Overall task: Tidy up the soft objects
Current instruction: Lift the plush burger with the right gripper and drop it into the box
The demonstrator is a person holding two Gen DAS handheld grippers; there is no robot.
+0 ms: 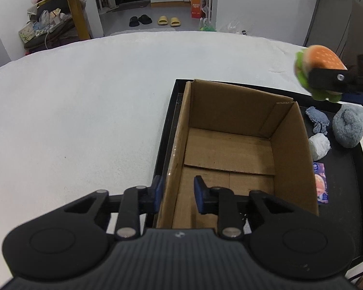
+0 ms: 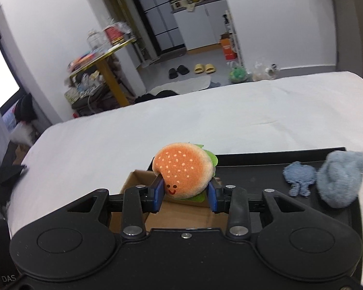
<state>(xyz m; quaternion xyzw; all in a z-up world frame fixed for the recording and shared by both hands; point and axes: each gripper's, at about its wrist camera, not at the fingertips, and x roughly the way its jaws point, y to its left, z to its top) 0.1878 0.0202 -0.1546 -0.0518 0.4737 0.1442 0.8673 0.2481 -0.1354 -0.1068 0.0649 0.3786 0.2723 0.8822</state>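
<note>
Your right gripper (image 2: 185, 194) has its two blue-padded fingers (image 2: 157, 197) pressed against both sides of the plush orange hamburger toy with green felt lettuce (image 2: 182, 172), which sits between them with its smiley face toward the camera, held in the air above the open brown cardboard box (image 2: 133, 181). Your left gripper (image 1: 177, 194) straddles the box's near left wall (image 1: 175, 149), one finger outside, one inside, with a gap either side of the cardboard; whether it grips is unclear. The box stands in one black tray (image 1: 343, 169). To its right lie four things: one printed card (image 1: 321, 182), one crumpled white wad (image 1: 319, 146), one fluffy grey-blue rolled cloth (image 1: 349, 128), one small denim piece (image 1: 317, 119). All rests on a white table (image 1: 84, 111).
</note>
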